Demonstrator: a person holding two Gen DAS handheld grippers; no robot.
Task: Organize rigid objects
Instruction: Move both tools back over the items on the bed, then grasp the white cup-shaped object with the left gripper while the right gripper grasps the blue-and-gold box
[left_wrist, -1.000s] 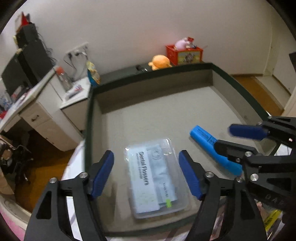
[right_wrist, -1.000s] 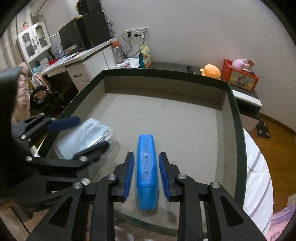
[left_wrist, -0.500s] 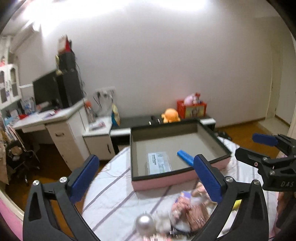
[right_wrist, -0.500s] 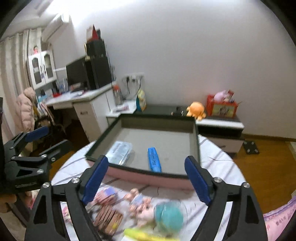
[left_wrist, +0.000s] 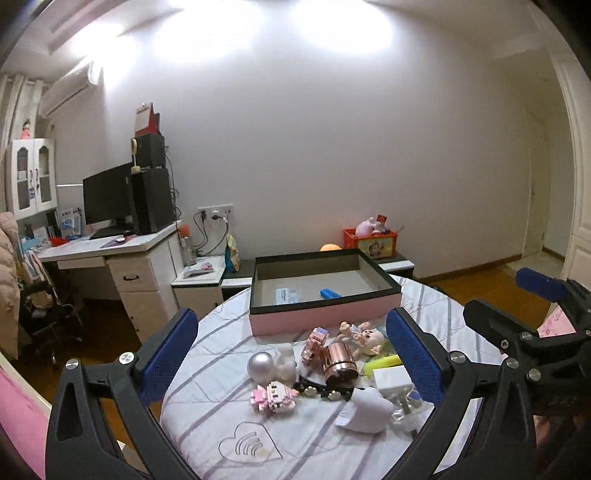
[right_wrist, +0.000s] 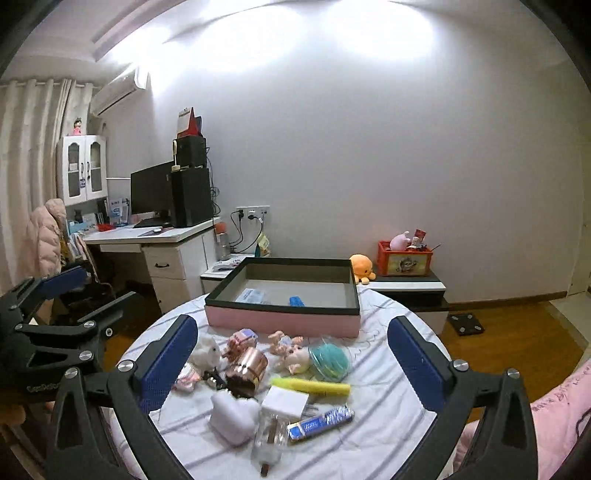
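Two claws hang over the near edge of the round table, both spread wide and holding nothing: the left gripper (left_wrist: 291, 354) and the right gripper (right_wrist: 293, 360) each frame the heap of small things between blue pads.

Straight ahead of the right one, at twelve o'clock, lies the yellow marker (right_wrist: 312, 386), with the white square block (right_wrist: 285, 401) touching its near side and the blue-and-silver tube (right_wrist: 320, 422) just toward five o'clock of that. At eleven o'clock sits the copper cup (right_wrist: 246, 368) on its side, and past it the little doll (right_wrist: 291, 350) and the teal ball (right_wrist: 329, 362). Beyond the left claw, the silver ball (left_wrist: 261, 366) rests at eleven o'clock beside the pink brick toy (left_wrist: 272, 395).

Farther out at twelve o'clock stands the pink box (right_wrist: 280, 320), already holding a clear packet (right_wrist: 252, 295) and a blue pen (right_wrist: 296, 301).

My judgement: the next pick is being chosen. The marker looks the easiest, lying clear on top. Come down across its length, pads either side of the middle, keeping off the white block. Round things would likely roll, so they want a centred squeeze.
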